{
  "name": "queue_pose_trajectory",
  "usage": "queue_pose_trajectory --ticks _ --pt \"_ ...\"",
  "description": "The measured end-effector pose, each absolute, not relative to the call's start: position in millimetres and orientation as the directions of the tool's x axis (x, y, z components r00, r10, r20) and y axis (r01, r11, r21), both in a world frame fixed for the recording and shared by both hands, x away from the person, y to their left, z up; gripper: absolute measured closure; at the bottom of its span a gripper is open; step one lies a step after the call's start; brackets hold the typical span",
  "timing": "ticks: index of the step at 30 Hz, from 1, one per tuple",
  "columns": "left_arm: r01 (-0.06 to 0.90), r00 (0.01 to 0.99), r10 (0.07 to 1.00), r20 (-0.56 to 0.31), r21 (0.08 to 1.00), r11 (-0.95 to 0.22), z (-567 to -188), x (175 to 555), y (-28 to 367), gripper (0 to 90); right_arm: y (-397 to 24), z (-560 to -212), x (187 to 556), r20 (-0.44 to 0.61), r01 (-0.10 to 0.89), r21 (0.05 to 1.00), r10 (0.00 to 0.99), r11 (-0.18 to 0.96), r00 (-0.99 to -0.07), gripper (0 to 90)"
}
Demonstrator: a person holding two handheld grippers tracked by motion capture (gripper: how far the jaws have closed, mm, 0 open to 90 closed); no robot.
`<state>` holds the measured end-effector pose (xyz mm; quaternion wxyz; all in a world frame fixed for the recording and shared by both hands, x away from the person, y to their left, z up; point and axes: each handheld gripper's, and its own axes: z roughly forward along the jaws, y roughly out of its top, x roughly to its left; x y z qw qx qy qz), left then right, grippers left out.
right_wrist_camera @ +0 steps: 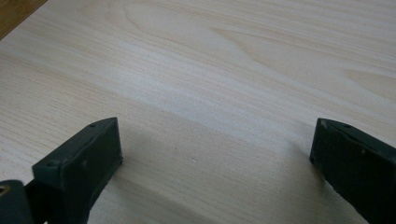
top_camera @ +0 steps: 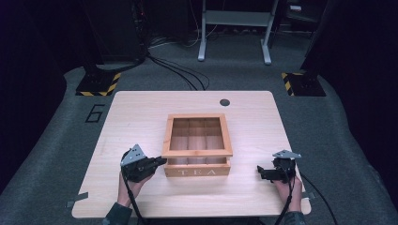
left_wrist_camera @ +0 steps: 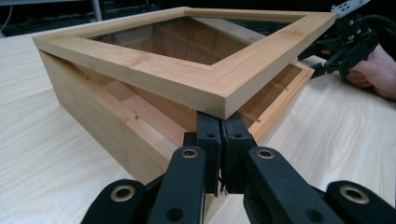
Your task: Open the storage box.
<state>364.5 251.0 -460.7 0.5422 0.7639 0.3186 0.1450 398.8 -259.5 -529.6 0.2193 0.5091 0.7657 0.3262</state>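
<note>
While my left tongs point(left_wrist_camera: 223, 140) sit pressed together under the near corner of the lid point(left_wrist_camera: 196, 74), that glass-paned frame is propped ajar above the wooden tea box point(top_camera: 197, 166). Nothing is pinched between them. My right tongs point(right_wrist_camera: 215, 154) are spread wide over bare desk point(right_wrist_camera: 224, 70), well to the box's other side.
</note>
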Motion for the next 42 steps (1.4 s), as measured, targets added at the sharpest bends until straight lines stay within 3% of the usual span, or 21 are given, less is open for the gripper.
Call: queue_pose_trajectory --ticks 23,42 --pt "0.321 0.767 0.619 -0.17 0.937 -0.14 -453 394 242 88.3 -260 -530 399 -0.004 0.636 0.723 0.923 0.269 -0.386 1.6" --pt "0.262 0.792 0.594 -0.138 0.957 -0.127 -439 414 234 88.4 -260 -530 399 -0.004 0.636 0.723 0.923 0.269 -0.386 1.6"
